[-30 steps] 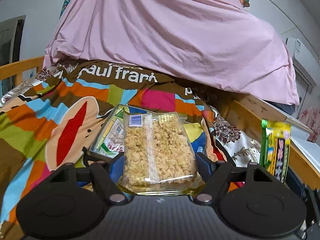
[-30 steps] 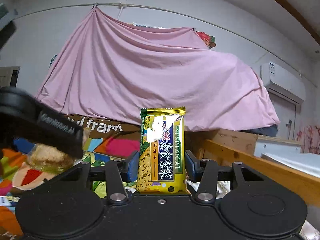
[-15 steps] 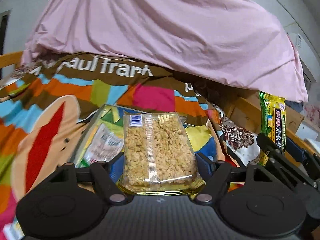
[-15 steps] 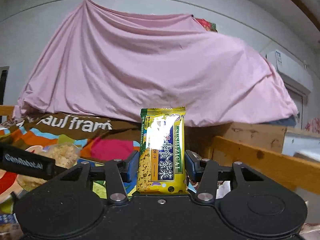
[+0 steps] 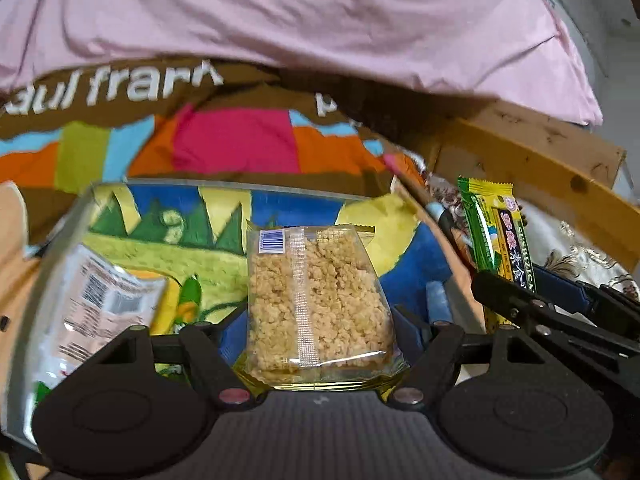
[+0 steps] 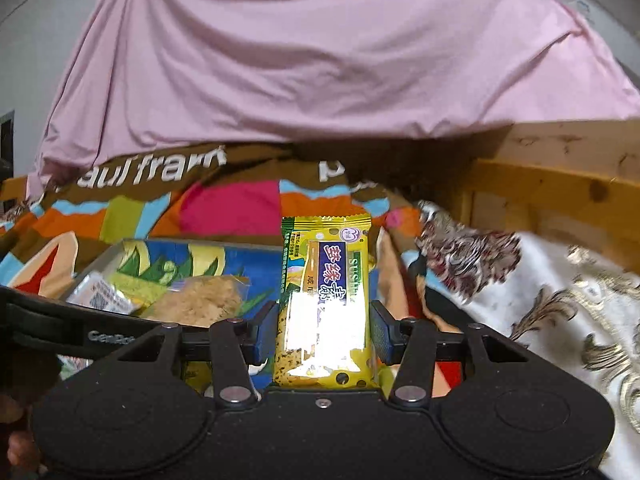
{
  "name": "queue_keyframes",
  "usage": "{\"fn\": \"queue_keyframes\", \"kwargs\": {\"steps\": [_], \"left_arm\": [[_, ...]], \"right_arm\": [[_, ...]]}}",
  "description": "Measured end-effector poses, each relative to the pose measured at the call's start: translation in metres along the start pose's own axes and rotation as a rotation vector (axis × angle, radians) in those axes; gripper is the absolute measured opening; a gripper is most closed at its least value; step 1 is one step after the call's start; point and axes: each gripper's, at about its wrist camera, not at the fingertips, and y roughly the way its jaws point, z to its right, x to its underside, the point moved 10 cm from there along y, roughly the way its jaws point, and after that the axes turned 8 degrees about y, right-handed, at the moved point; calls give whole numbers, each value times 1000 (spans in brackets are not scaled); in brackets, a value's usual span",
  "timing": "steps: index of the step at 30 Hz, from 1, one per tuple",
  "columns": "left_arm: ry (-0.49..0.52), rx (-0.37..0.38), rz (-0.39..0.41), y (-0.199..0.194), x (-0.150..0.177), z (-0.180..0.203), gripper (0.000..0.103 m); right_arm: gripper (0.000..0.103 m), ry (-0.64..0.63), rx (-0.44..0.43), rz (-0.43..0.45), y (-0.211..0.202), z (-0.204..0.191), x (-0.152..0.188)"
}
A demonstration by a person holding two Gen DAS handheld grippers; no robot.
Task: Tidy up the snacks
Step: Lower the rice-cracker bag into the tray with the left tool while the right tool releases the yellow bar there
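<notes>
**Two snacks held over the tin**

In the left wrist view, the left gripper is seen pinching one clear crispy rice cake packet above the illustrated tin box; one white packet lies inside, at left. Only the right wrist view shows the right gripper clamping one yellow biscuit packet squarely, near the tin's right edge.

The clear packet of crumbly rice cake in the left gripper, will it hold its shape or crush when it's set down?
The clear packet, clamped in the left gripper, stands upright without sagging, so the block inside probably stays stiff. Its loose, grainy texture suggests that it crumbles under a hard squeeze. The glossy film probably slides easily.
</notes>
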Motion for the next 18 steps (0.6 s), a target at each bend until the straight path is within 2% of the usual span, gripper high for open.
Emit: {"fn": "queue_keyframes", "kwargs": {"steps": [8, 12, 18], "left_arm": [[14, -20, -140, 33, 23, -15, 78], [97, -30, -141, 34, 24, -12, 78], [130, -27, -145, 35, 25, -9, 78]], "right_arm": [[50, -30, 29, -118, 14, 7, 26], [50, -81, 51, -125, 15, 3, 30], [54, -156, 65, -122, 16, -2, 34]]}}
